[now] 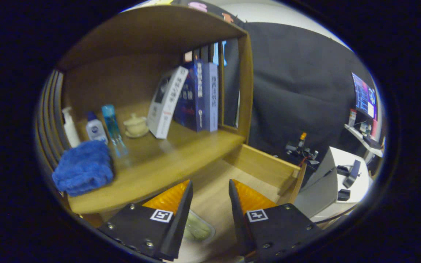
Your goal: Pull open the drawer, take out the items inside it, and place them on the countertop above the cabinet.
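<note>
The wooden drawer (269, 166) stands pulled open below the countertop (166, 160), and its bare floor lies between and beyond my fingers. My gripper (210, 188) hangs over the drawer, open, with nothing between the fingers. A clear packet with something pale green inside (197, 228) lies on the drawer floor, low between the fingers and partly hidden by the left finger. On the countertop, at its left end, rests a folded blue towel (83, 167).
On the countertop stand a white pump bottle (69, 128), a small white bottle (95, 128), a blue tube (113, 128), a lidded cup (136, 125) and leaning books (190, 96). A white table (336, 179) with dark gadgets stands right of the drawer.
</note>
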{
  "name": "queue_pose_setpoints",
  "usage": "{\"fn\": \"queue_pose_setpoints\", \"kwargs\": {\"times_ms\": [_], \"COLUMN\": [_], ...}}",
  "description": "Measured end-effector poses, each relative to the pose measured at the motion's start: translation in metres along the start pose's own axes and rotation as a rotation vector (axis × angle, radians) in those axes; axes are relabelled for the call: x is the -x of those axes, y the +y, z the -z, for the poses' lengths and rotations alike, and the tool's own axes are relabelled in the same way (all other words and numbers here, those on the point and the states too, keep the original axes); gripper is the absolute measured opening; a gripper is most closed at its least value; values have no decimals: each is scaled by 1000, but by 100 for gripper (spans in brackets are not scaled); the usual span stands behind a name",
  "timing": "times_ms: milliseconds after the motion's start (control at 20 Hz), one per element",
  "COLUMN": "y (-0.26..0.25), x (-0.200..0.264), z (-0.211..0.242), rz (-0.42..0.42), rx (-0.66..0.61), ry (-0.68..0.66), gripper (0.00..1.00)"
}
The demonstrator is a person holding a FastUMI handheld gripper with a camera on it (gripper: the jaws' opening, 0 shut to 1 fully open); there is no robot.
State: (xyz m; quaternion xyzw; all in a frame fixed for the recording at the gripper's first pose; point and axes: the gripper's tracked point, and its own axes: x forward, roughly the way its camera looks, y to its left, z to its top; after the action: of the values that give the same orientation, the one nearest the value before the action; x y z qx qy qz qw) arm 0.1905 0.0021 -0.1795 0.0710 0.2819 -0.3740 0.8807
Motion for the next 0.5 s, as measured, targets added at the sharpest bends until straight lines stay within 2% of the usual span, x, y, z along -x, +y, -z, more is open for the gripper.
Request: {"fn": "queue_pose_setpoints", "kwargs": {"times_ms": [150,500], "y": [18,42], "x": [-6,-6], "z": [4,61], "rz": [-25,-157], "rx": [66,255], "ry": [73,355], "gripper": [59,59]}}
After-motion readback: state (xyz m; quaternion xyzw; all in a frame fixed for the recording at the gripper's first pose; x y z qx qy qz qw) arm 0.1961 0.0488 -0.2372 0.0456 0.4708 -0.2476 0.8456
